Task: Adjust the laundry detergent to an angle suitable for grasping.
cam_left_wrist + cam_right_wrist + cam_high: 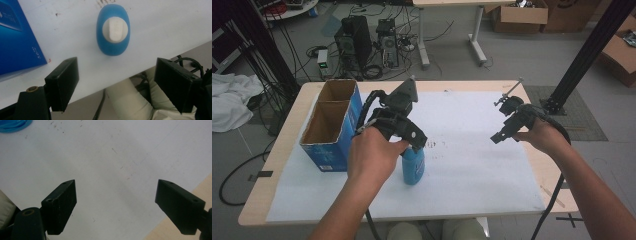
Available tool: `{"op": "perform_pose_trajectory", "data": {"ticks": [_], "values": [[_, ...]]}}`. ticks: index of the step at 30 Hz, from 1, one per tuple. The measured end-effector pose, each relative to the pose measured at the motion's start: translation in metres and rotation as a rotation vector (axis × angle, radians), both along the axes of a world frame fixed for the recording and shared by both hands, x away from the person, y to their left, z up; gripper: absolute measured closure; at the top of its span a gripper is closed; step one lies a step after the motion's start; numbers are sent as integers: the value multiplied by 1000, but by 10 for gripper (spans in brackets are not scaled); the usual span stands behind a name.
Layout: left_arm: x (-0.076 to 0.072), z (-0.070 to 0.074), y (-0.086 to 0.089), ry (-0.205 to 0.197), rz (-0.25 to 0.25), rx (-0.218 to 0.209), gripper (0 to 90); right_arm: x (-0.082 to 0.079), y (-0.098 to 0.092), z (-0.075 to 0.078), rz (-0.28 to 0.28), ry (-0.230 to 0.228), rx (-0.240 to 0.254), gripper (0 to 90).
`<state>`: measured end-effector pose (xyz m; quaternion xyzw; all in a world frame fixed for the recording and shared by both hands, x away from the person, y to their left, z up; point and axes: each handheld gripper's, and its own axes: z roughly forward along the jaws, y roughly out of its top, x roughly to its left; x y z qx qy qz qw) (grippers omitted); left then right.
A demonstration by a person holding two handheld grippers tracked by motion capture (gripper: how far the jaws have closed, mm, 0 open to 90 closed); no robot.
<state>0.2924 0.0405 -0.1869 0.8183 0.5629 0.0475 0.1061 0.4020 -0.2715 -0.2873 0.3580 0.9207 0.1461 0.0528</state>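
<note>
blue bottle point(113, 30) upright ahead of left gripper point(116, 83) — jaws wide

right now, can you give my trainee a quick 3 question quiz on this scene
1. True or false: the left gripper is shut on the bottle.
2. What colour is the bottle's cap? A) white B) red C) black
3. On which side of the bottle does the box stand in the high view?

Key: 1. False; its jaws stand open above the bottle. 2. A. 3. Left, on the paper; the right gripper is open over bare paper.
</note>
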Motion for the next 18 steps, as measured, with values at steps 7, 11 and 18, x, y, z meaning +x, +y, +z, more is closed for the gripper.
{"op": "perform_pose_trajectory", "data": {"ticks": [7,11,18], "values": [[1,1,1,-9,-2,-3,206,-1,0,1,-2,0,4,172],[4,1,2,-8,-2,-1,205,-1,0,0,6,-2,4,172],[3,2,6,-16,0,-14,206,-1,1,0,8,2,1,176]]}}
